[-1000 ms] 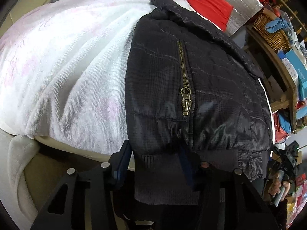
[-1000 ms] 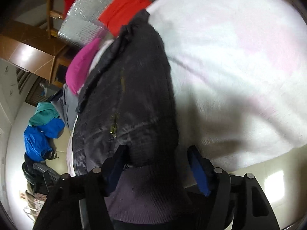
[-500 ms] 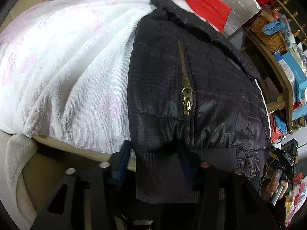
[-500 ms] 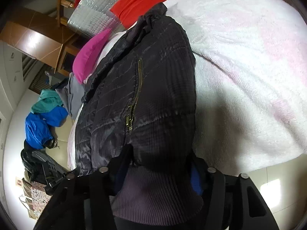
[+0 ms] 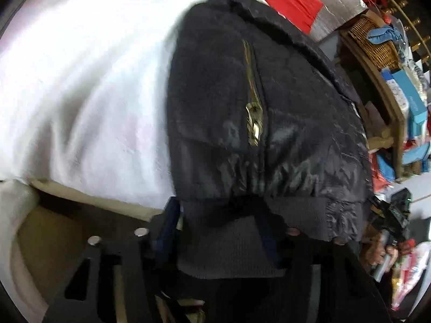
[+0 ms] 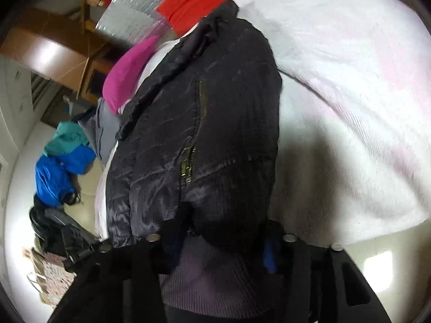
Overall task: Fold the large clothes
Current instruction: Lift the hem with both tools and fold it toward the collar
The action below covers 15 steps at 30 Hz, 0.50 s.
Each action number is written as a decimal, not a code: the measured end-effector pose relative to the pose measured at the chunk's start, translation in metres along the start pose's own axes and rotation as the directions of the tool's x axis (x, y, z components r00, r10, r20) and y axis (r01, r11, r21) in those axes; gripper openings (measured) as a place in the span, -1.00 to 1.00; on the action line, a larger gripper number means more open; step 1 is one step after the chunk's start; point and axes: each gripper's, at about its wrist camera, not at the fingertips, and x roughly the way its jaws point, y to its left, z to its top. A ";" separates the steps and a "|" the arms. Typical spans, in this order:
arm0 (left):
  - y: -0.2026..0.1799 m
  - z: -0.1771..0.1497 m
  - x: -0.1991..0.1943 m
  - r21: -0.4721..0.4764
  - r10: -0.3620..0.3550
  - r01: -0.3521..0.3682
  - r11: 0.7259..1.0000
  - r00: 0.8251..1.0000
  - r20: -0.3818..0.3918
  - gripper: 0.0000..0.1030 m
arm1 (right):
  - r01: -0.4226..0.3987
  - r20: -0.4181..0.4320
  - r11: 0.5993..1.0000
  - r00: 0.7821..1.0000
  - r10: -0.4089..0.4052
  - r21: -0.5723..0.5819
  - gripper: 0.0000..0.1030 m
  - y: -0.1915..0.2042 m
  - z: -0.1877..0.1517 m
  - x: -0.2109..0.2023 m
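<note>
The black jacket [image 5: 242, 113] is lying on the white blanket [image 5: 80, 94], stretching away from both claws, as the left gripper [image 5: 218, 231] and closing right gripper [image 6: 221, 250] are seemingly pinching its ribbed hem [image 6: 215, 282].

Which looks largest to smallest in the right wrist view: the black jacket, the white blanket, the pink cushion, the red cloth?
1. white blanket and black jacket: both fill much of the view; the nearer jacket makes ranking unsure.
2. red cloth and pink cushion: they look alike in size.
</note>
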 end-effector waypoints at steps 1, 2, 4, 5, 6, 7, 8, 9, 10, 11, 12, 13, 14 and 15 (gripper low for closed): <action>-0.001 0.000 0.001 0.002 0.010 -0.010 1.000 1.000 0.005 0.12 | -0.001 -0.001 1.000 1.000 0.001 -0.013 0.04 0.002 0.000 -0.001; -0.003 0.001 0.000 0.011 0.017 -0.018 1.000 1.000 0.014 0.11 | -0.011 0.000 0.999 1.000 0.011 -0.042 0.02 0.007 0.000 -0.004; -0.011 0.000 -0.004 0.044 0.038 -0.040 0.998 0.999 0.039 -0.42 | -0.037 0.040 0.994 0.998 0.041 -0.106 -0.28 0.019 0.000 -0.013; -0.015 -0.001 -0.006 0.059 0.052 -0.055 0.997 0.997 0.058 -0.53 | -0.050 0.059 0.991 0.997 0.058 -0.125 -0.29 0.023 0.001 -0.019; -0.019 -0.002 -0.010 0.082 0.055 -0.061 0.995 0.996 0.076 -0.55 | -0.061 0.071 0.989 0.995 0.071 -0.134 -0.29 0.026 0.001 -0.023; -0.021 -0.002 -0.011 0.087 0.059 -0.066 0.994 0.995 0.082 -0.55 | -0.064 0.069 0.989 0.995 0.074 -0.135 -0.29 0.026 0.002 -0.024; -0.020 -0.002 -0.011 0.086 0.060 -0.067 0.994 0.995 0.077 -0.55 | -0.054 0.058 0.990 0.996 0.061 -0.130 -0.29 0.023 0.003 -0.022; -0.017 -0.001 -0.008 0.082 0.058 -0.063 0.995 0.996 0.066 -0.55 | -0.034 0.044 0.992 0.998 0.040 -0.119 -0.26 0.019 0.002 -0.018; -0.015 -0.001 -0.007 0.077 0.055 -0.059 0.995 0.997 0.056 -0.42 | -0.001 0.023 0.996 1.000 0.003 -0.093 -0.24 0.011 0.002 -0.013; -0.012 -0.001 -0.004 0.064 0.049 -0.051 0.997 0.998 0.035 -0.34 | 0.028 -0.010 0.998 1.000 -0.028 -0.052 -0.12 0.002 0.001 -0.006; -0.011 -0.001 0.000 0.056 0.033 -0.033 0.998 0.999 0.015 -0.22 | 0.030 -0.014 0.999 0.999 -0.030 -0.026 0.00 -0.002 0.000 -0.004; -0.012 0.001 0.003 0.052 0.023 -0.023 0.998 1.000 0.006 -0.22 | 0.011 -0.007 1.000 1.000 -0.011 0.000 0.03 -0.010 -0.001 -0.005; -0.011 0.001 0.003 0.054 0.024 -0.025 0.998 1.000 0.010 -0.22 | -0.001 -0.006 1.000 1.000 0.001 0.017 0.09 -0.014 -0.002 -0.006; -0.012 0.001 0.002 0.057 0.023 -0.024 0.998 1.000 0.016 -0.22 | -0.009 -0.007 0.999 1.000 0.010 0.033 0.12 -0.017 -0.002 -0.008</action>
